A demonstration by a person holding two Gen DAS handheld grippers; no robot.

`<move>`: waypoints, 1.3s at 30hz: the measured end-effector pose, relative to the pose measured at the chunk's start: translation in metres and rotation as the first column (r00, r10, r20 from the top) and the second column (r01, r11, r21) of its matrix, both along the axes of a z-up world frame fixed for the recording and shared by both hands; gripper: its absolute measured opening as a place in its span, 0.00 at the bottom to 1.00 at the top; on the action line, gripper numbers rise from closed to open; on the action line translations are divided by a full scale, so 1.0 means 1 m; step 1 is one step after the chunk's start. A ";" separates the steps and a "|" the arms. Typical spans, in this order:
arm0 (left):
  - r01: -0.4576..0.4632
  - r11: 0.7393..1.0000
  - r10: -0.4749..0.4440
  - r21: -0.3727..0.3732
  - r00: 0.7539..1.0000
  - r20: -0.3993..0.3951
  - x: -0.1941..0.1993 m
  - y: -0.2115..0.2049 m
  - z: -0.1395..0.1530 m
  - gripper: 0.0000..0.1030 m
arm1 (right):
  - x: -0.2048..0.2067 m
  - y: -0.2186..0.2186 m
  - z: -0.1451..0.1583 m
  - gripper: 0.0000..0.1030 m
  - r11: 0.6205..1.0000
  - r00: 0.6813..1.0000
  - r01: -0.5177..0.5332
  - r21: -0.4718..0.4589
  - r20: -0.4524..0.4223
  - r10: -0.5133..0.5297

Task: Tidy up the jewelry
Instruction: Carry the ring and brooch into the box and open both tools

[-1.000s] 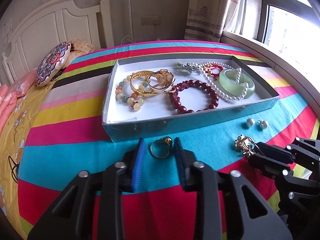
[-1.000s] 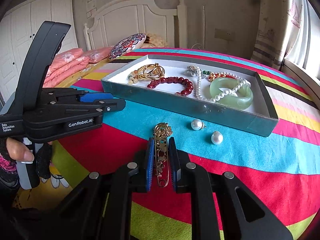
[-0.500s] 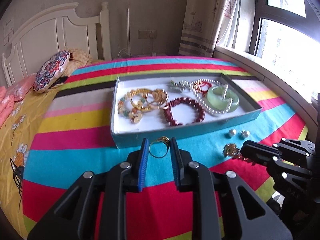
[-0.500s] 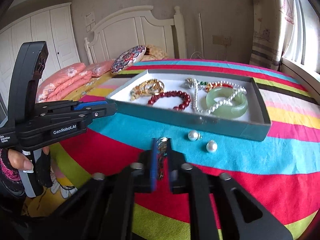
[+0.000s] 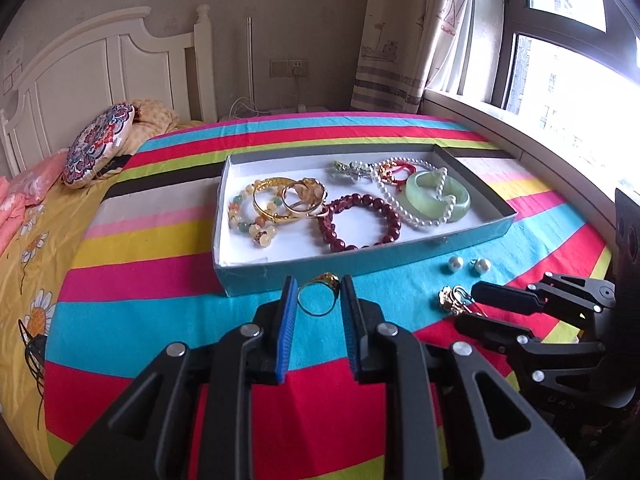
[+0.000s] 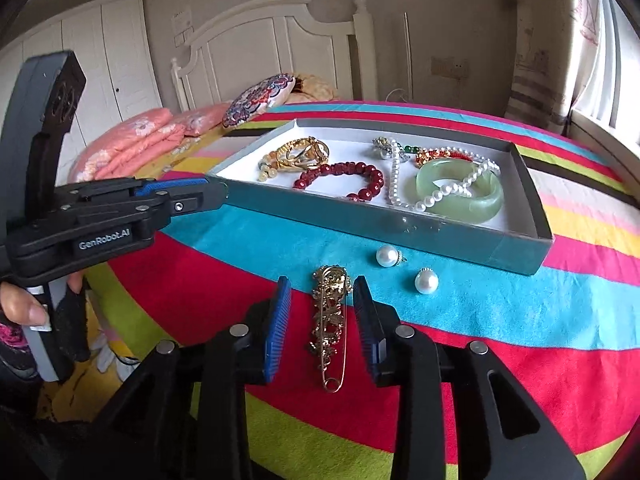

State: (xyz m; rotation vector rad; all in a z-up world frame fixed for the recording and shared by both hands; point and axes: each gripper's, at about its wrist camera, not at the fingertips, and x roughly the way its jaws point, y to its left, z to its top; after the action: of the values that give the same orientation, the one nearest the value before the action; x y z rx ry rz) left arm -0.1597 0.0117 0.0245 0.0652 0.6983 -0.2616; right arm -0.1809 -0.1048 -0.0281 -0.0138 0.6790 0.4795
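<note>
Teal cardboard tray [image 5: 360,268] on my striped bedspread [image 5: 160,320] already holds bangles and bead strings. Left outside: gold brooch [image 6: 330,312] between my right gripper [image 6: 322,312], whose jaws have just opened clear of it; two pearl earrings [image 6: 404,268]; gold ring [image 5: 319,296] pinched in my left gripper [image 5: 319,300]. Ring's contact partly hidden.

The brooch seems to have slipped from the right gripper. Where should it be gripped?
The gold brooch lies flat and lengthwise between the right gripper's jaws, which have just been opening. Probably grip across the thick ornate upper body, coming from above and closing on its long sides; the thin pin loop likely slips.
</note>
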 end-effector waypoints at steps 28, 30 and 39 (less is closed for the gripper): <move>0.041 0.999 -0.042 0.011 0.999 0.005 0.081 -0.002 0.033 0.21 | 0.103 0.017 0.050 0.20 0.998 0.996 0.057 -0.032 0.075 -0.054; 0.048 0.999 -0.048 0.020 0.999 -0.014 0.101 -0.005 0.036 0.21 | 0.117 0.021 0.048 0.20 0.998 0.998 0.058 -0.036 0.040 -0.057; 0.059 0.998 -0.057 0.007 0.987 -0.150 0.183 -0.010 0.023 0.21 | 0.143 0.050 0.048 0.20 0.998 1.000 0.031 -0.058 0.005 -0.031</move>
State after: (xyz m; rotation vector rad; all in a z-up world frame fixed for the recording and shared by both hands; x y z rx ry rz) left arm 0.0228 0.0013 0.0473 0.0770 0.8477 -0.3207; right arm -0.0374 -0.0550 0.0203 -0.0592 0.6881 0.4297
